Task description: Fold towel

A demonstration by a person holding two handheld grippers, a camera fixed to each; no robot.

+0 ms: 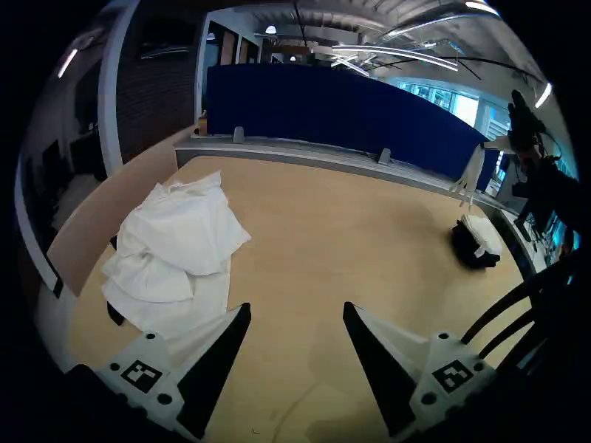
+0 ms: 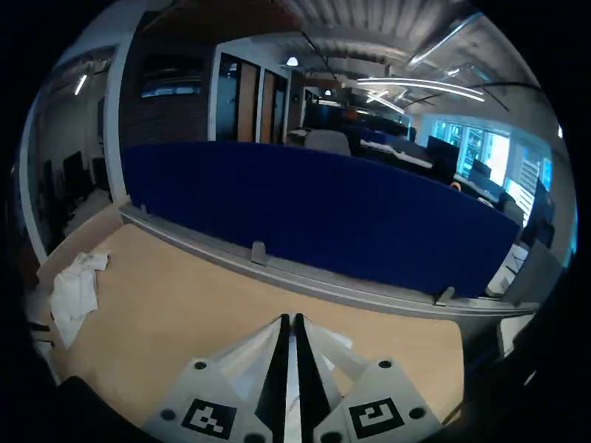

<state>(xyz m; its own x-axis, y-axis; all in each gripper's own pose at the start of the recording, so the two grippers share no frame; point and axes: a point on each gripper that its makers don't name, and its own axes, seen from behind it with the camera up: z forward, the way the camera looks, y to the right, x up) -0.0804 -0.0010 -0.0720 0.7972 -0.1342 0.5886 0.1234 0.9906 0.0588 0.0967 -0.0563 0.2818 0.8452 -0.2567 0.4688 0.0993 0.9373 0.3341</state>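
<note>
Crumpled towel (image 1: 173,244); tagged left claw (image 1: 295,314) agape, right claw (image 2: 290,321) closed.

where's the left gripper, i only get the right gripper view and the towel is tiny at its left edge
Observer: The left gripper hangs open over the table, holding nothing.
Operator: how's the towel lying
Observer: In the left gripper view the towel is a crumpled heap, not spread flat. It lies just ahead of that gripper, toward the left of its view.
Operator: anything else on the table
Observer: A dark object with something white on top lies at the far right side of the table. I cannot tell what it is.
</note>
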